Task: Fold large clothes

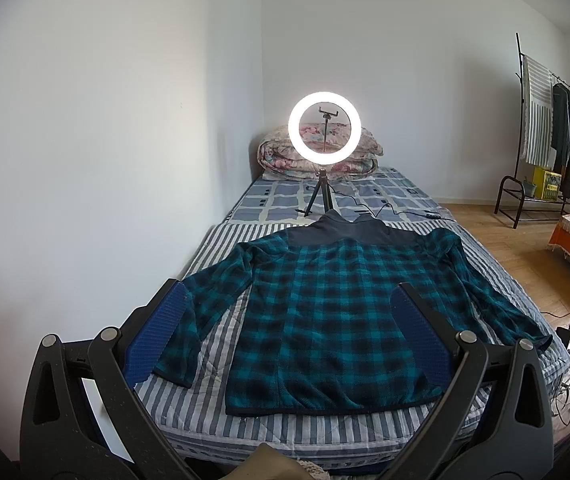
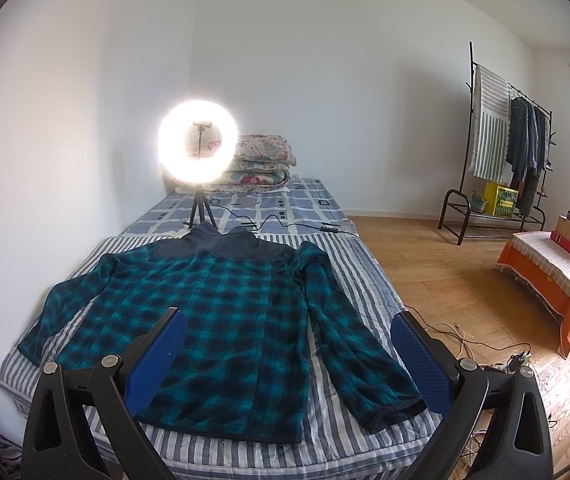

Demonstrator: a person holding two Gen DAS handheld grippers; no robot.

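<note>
On the bed (image 1: pixel 213 420), the shirt (image 1: pixel 325 320) lies flat with both sleeves spread, collar at 12 o'clock and hem toward us at 6, which we judge is the layout that lets a fold start from either side. Our left gripper (image 1: pixel 289 332) hangs above the hem with its jaws wide apart and nothing between them; the right gripper (image 2: pixel 289 356) hovers likewise, open and empty, over the right sleeve and the bed's right edge. Neither touches cloth.

For edges, the wall runs close along the bed at 9 o'clock, so the left sleeve has little spare room there. At 3 o'clock the bed drops to bare floor (image 2: pixel 445 272), and the right cuff lies near that edge. Beyond the collar, a lamp (image 1: pixel 325 128) on its tripod stands just past the shirt, with a cable (image 2: pixel 285 222) trailing to 2 o'clock. We think folding inward, toward the shirt's middle, keeps us clear of all three.
</note>
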